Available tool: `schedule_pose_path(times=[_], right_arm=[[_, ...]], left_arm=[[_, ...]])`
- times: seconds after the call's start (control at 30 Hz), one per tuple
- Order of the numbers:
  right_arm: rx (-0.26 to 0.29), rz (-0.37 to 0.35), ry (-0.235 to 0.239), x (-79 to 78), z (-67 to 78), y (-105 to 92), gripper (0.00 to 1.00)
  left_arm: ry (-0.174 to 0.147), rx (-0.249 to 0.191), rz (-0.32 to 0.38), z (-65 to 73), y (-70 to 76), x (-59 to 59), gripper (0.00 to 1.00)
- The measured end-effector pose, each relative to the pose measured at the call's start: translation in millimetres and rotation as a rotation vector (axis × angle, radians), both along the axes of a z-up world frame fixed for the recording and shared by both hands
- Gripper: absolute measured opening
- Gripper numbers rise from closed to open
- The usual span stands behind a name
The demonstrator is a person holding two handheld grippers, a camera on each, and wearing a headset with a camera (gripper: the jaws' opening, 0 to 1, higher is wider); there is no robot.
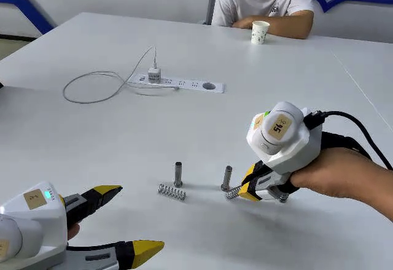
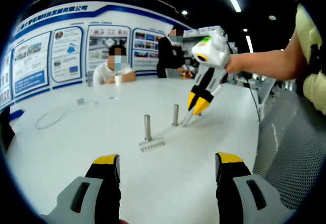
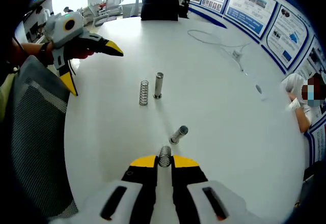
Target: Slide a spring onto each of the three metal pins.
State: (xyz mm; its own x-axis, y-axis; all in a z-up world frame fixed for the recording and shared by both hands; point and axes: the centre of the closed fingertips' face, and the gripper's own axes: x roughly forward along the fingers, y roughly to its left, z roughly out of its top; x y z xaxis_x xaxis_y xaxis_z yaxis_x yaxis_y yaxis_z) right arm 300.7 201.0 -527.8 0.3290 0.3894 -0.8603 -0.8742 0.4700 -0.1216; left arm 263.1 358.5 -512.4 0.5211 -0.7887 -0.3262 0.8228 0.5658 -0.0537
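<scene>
Between right tongs [image 3: 164, 164], spring [image 3: 164, 155] (near pin [image 3: 179, 134])

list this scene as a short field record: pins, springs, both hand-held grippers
pins: first metal pin and second metal pin, both upright on the white table, both bare
loose spring: lying flat by the first metal pin
held spring: clamped in the right hand-held gripper, next to the second metal pin
left hand-held gripper: open, empty, apart from the parts
power strip: farther back, charger plugged in
</scene>
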Motion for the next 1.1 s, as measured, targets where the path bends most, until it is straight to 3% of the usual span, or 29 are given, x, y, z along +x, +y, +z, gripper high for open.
schedule_pose_path(times=[0.27,1.1], right_arm=[[0.0,-0.01,0.006,0.0,2.0,-2.5,0.12],[0.039,-0.049,0.032,-0.2,26.2,-0.7,0.12]], left_arm=[[0.001,0.0,-0.003,-0.5,-0.8,0.2,0.78],[-0.004,-0.003,-0.004,0.3,-1.1,-0.1,0.78]])
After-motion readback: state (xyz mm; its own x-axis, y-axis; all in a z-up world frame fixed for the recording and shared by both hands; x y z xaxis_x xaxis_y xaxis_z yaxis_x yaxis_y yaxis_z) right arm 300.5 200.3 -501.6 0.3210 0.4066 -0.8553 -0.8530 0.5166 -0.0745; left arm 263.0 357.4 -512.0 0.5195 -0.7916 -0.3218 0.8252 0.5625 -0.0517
